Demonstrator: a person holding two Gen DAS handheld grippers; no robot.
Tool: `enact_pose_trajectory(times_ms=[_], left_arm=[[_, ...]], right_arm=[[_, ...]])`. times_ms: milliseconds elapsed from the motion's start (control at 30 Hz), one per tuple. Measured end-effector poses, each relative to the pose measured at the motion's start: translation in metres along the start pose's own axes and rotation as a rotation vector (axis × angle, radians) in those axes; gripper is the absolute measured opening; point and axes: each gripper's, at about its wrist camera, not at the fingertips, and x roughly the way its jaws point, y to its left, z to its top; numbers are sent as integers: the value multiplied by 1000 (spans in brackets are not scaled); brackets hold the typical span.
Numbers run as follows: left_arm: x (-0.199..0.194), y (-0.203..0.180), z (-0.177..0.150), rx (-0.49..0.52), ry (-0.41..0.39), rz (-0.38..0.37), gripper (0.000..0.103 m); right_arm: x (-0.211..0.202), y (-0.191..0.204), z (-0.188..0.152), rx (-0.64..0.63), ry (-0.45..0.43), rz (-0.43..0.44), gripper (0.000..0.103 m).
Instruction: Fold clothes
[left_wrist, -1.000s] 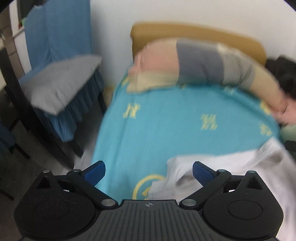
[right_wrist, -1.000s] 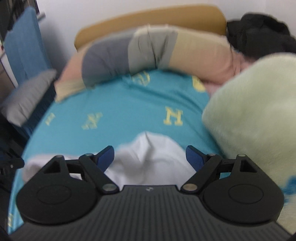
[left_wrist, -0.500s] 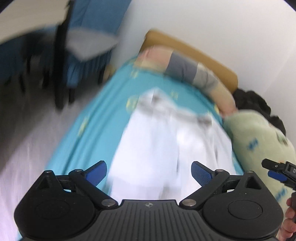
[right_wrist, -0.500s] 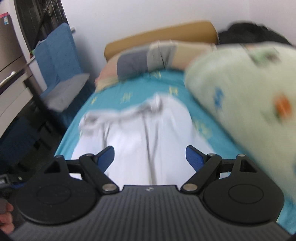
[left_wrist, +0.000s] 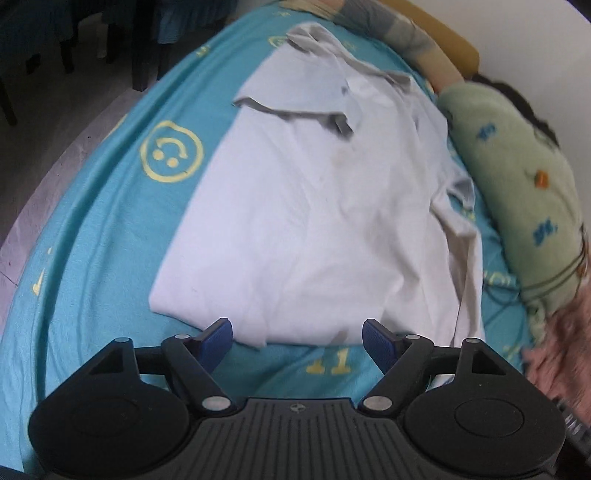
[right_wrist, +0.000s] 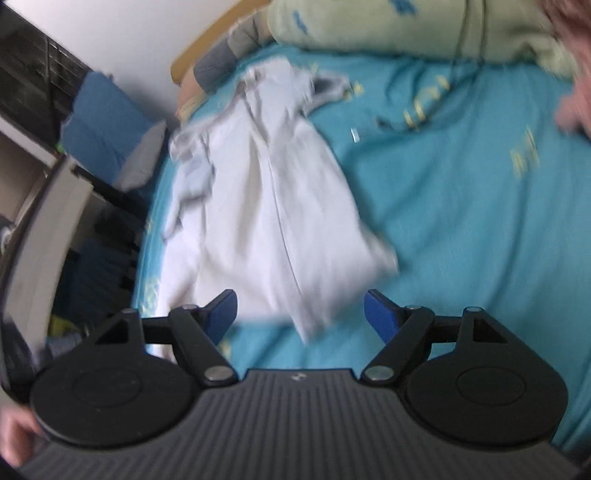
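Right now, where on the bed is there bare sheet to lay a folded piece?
Bare turquoise sheet lies between the white shirt and the green blanket, and around the smiley print at the bed's edge. Crowded along the bolster.

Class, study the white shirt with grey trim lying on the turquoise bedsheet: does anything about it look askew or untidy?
Yes. The white shirt with grey trim lies crooked on the turquoise bedsheet: its grey collar is flipped and twisted, and the sleeve beside the green patterned pillow is bunched in creases, not flat.
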Motion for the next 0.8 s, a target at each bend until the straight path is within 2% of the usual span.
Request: enact_pose_trajectory(times_ms=[33, 167, 300, 333, 367, 433, 467, 633, 800], left_arm=[[5, -5, -3, 23, 11, 45, 76], [28, -9, -10, 83, 13, 187, 65], [39, 6, -6, 39, 3, 215, 35], [36, 10, -5, 23, -15, 201, 24], [30, 14, -4, 7, -29, 178, 19], [15, 21, -4, -26, -49, 125, 8], [8, 24, -3, -43, -59, 99, 7], [-48, 40, 12, -102, -123, -53, 3], [-119, 71, 31, -229, -188, -261, 2]], right_arm=[[5, 4, -3, -30, 1, -19, 68], [30, 15, 5, -163, -6, -88, 68], [48, 15, 15, -212, -23, -116, 67], [48, 14, 15, -214, -30, -120, 55], [48, 13, 15, -219, -39, -128, 34], [44, 9, 15, -208, -53, -126, 15], [40, 8, 16, -191, -62, -118, 10], [-3, 2, 29, -84, -172, 1, 8], [-63, 11, 53, 0, -281, 136, 7]])
